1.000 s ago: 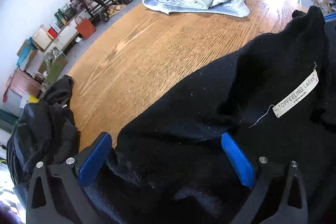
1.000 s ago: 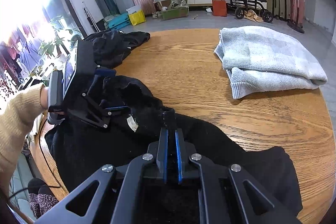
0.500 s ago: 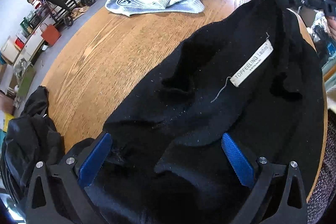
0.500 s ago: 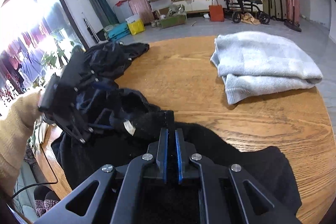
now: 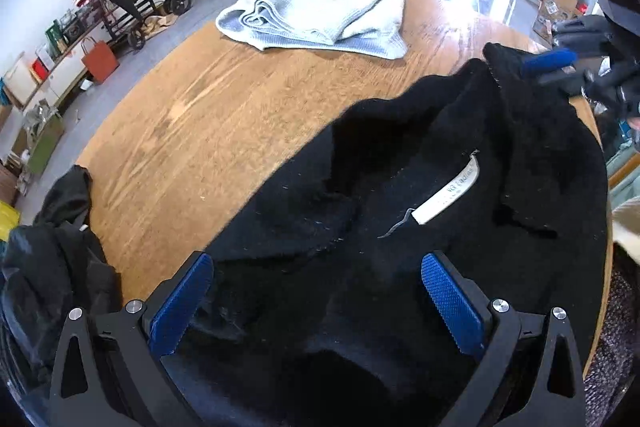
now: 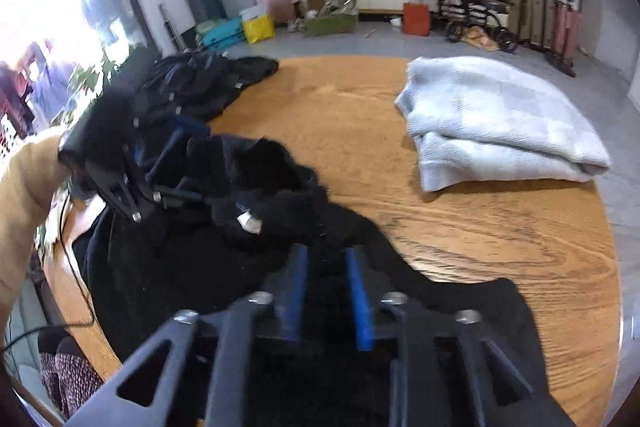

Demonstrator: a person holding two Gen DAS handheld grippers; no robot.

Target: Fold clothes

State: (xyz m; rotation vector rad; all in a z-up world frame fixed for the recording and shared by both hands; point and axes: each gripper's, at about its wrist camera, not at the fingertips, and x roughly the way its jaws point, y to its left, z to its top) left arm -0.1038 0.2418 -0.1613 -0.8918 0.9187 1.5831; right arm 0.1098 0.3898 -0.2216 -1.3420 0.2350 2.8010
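Observation:
A black garment [image 5: 400, 307] lies rumpled on the round wooden table [image 5: 192, 139], its white neck label [image 5: 448, 193] facing up. My left gripper [image 5: 316, 291] hovers just over its near part, open, with fabric below the blue pads and nothing pinched. In the right wrist view the left gripper [image 6: 196, 163] sits at the garment's [image 6: 192, 267] left side, held by a hand in a tan sleeve. My right gripper [image 6: 327, 287] is partly open, with black fabric still lying between its pads. It also shows at the garment's far corner as the right gripper [image 5: 548, 67].
A folded pale blue sweater [image 5: 320, 11] [image 6: 500, 131] rests at the table's far side. A dark jacket pile [image 5: 48, 267] [image 6: 212, 83] lies at the table's edge near the left gripper. Boxes, suitcases and a cart stand along the walls.
The right gripper's pads, shut on the black fabric before, have parted. The left gripper stayed open and drew back a little, and the garment has sunk flatter onto the table.

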